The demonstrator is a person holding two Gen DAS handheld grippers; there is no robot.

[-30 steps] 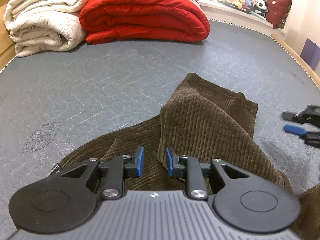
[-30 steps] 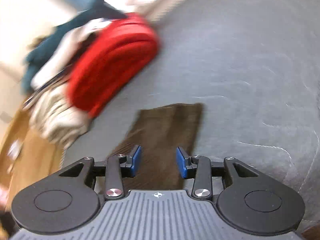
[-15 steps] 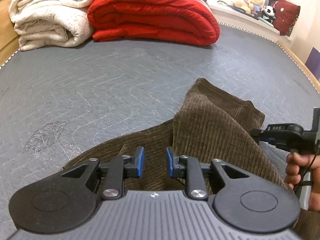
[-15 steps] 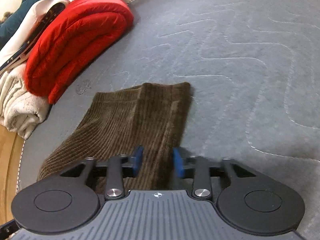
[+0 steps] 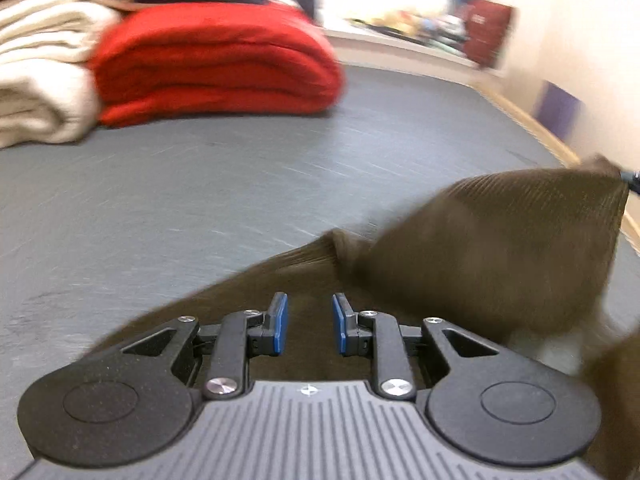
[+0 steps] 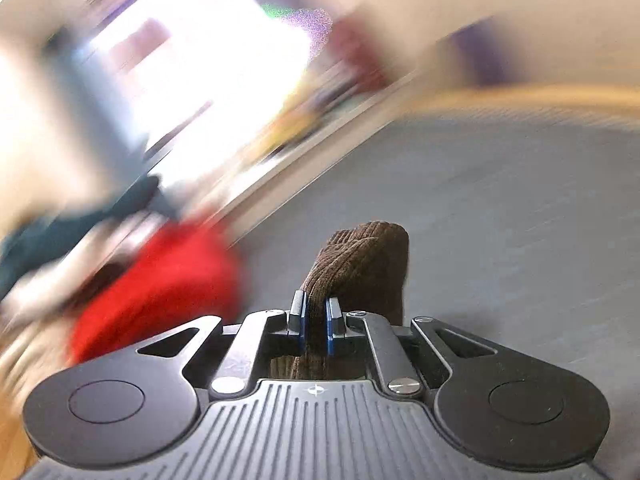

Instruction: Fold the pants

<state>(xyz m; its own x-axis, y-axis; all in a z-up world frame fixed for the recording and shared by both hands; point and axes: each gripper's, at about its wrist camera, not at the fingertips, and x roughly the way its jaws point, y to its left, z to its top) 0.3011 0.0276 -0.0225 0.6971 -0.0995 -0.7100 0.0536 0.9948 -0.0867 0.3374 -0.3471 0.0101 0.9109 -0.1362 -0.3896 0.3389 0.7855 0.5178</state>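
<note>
Clamping our right gripper (image 6: 315, 322) on the pants (image 6: 360, 256), we lift a corner off the mattress (image 6: 500, 240); our left gripper (image 5: 307, 323) hangs apart, empty.

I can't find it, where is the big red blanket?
In the left wrist view the red blanket lies folded at the far end of the grey mattress, upper left, right beside the cream blanket, well beyond the brown pants.
</note>
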